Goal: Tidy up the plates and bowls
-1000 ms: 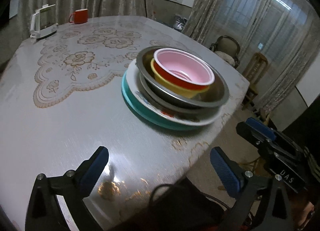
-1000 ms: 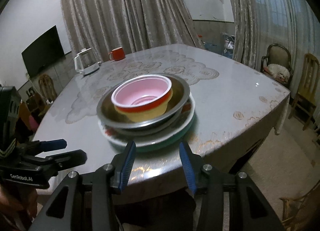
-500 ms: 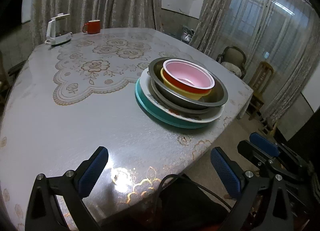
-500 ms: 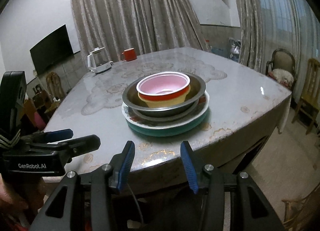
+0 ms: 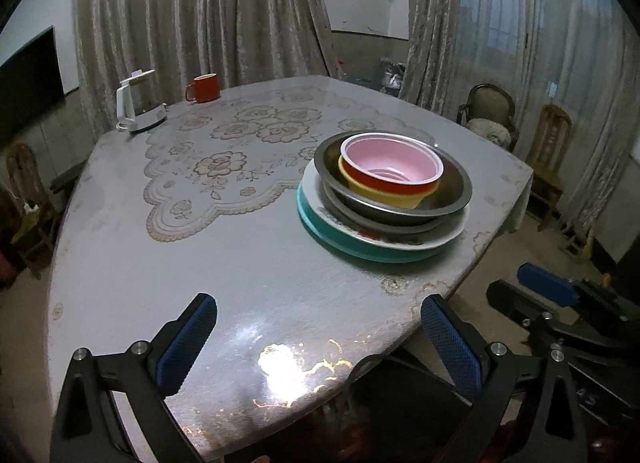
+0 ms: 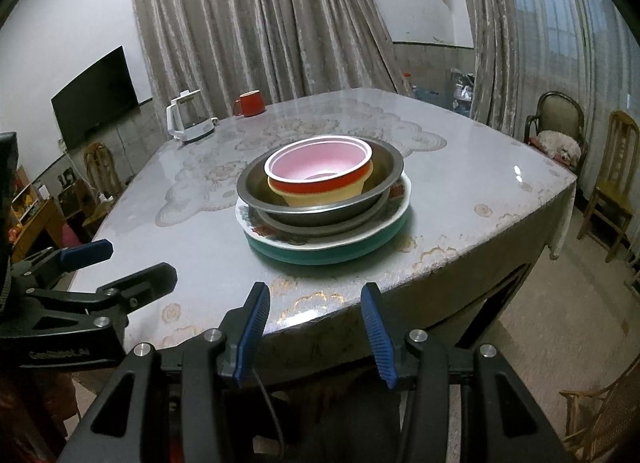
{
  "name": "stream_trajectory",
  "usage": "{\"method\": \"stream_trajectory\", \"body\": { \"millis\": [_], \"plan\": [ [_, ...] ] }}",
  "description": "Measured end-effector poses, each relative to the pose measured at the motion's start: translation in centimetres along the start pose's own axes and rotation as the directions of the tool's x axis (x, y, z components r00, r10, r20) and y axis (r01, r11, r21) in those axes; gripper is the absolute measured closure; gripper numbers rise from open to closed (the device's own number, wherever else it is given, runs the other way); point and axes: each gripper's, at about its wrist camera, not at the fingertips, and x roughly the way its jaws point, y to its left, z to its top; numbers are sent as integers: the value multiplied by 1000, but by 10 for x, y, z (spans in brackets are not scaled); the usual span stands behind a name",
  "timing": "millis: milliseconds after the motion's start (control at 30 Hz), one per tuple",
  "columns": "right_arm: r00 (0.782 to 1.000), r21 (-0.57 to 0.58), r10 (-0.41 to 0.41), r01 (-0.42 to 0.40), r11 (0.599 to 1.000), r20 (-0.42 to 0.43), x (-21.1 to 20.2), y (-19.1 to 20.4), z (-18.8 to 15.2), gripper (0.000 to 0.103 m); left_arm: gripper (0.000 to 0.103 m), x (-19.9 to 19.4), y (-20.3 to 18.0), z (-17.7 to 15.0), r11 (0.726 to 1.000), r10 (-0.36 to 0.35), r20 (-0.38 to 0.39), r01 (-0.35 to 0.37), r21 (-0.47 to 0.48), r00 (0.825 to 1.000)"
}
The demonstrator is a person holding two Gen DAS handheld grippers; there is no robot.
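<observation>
One stack stands on the table near its right corner: a teal plate point(image 5: 344, 239) point(image 6: 320, 253) at the bottom, a white patterned plate point(image 5: 400, 237) point(image 6: 304, 237), a steel bowl point(image 5: 452, 191) point(image 6: 384, 167), a yellow bowl point(image 5: 404, 197) point(image 6: 320, 197) and a red bowl with a pink inside point(image 5: 392, 161) point(image 6: 320, 161) on top. My left gripper point(image 5: 320, 339) hangs open over the table's near edge, well short of the stack, with nothing between its fingers. My right gripper point(image 6: 316, 329) is also open and empty, at the table's front edge below the stack.
A white kettle point(image 5: 136, 103) point(image 6: 188, 119) and a red mug point(image 5: 204, 87) point(image 6: 250, 103) stand at the table's far side. A lace mat point(image 5: 224, 159) covers the middle. Chairs point(image 6: 560, 131) stand to the right, a television point(image 6: 96, 95) at the left wall.
Both grippers have drawn back from the stack, which now looks smaller and farther off. The left view has tilted up and shows more of the room. The stack itself has not moved.
</observation>
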Motion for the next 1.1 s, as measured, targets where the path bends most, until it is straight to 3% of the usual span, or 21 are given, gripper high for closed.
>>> {"method": "stream_trajectory", "body": {
  "millis": [767, 1100],
  "plan": [
    [1000, 10, 4, -4, 1000, -24, 5, -3, -2, 55, 0, 0, -1, 2, 1000, 16, 7, -16, 1, 1000],
    [999, 6, 4, -4, 1000, -32, 7, -2, -2, 55, 0, -7, -5, 4, 998, 60, 33, -60, 26, 998]
  ]
}}
